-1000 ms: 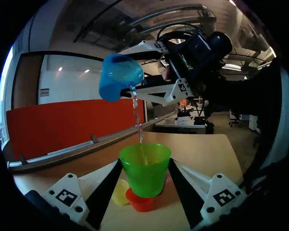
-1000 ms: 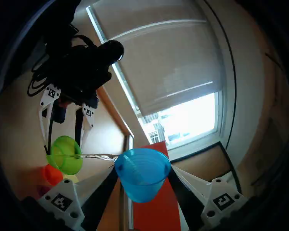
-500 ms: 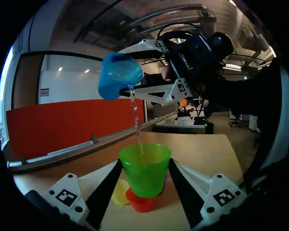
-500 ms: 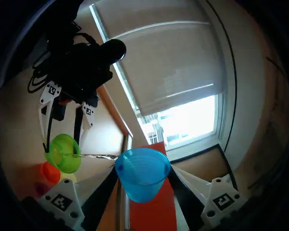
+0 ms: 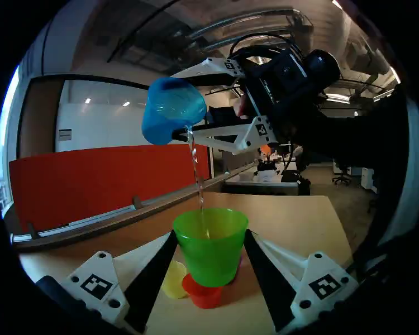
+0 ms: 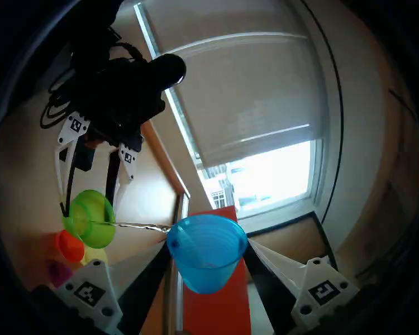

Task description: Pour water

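the right hand-held gripper [image 6: 208, 247], clamping the blue cup [image 6: 206, 265], is tipping further; the thinning stream [image 5: 195, 167] is filling the green cup [image 5: 211, 254] clamped by the left hand-held gripper [image 5: 210, 237].

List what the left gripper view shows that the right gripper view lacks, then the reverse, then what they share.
Left gripper view: office desks and chairs in the background. Right gripper view: a pale roller blind over a bright window. Both: the right tongs tipping a translucent blue plastic cup, a thin water stream falling into the green plastic cup held by the left tongs, with a small orange cup and a small yellow cup near it.
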A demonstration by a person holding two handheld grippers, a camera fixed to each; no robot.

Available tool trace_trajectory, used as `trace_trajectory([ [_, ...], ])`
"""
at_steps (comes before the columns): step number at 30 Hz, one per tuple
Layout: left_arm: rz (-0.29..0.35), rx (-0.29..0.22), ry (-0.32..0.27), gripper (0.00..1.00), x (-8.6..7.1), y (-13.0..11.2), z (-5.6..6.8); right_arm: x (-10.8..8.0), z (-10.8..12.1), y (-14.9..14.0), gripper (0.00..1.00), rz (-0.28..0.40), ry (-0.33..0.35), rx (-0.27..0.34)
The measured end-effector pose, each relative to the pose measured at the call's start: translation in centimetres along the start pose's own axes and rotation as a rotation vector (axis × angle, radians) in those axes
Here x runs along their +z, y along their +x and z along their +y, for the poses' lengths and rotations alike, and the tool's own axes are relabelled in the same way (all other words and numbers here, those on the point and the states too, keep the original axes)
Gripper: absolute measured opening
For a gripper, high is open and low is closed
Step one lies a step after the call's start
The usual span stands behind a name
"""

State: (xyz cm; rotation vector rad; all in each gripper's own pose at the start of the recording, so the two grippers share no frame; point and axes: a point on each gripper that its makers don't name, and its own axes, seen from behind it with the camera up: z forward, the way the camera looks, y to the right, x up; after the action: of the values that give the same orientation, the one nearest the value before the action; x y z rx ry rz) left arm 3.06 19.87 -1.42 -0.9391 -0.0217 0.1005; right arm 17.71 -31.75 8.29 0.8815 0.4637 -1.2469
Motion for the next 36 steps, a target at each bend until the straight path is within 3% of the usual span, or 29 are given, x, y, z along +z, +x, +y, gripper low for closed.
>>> trace_trajectory([
  [36, 0.000, 0.003, 0.005, 0.86, 0.10, -0.04, 0.03, -0.31, 0.90, 0.56, 0.91, -0.010, -0.043, -0.094],
])
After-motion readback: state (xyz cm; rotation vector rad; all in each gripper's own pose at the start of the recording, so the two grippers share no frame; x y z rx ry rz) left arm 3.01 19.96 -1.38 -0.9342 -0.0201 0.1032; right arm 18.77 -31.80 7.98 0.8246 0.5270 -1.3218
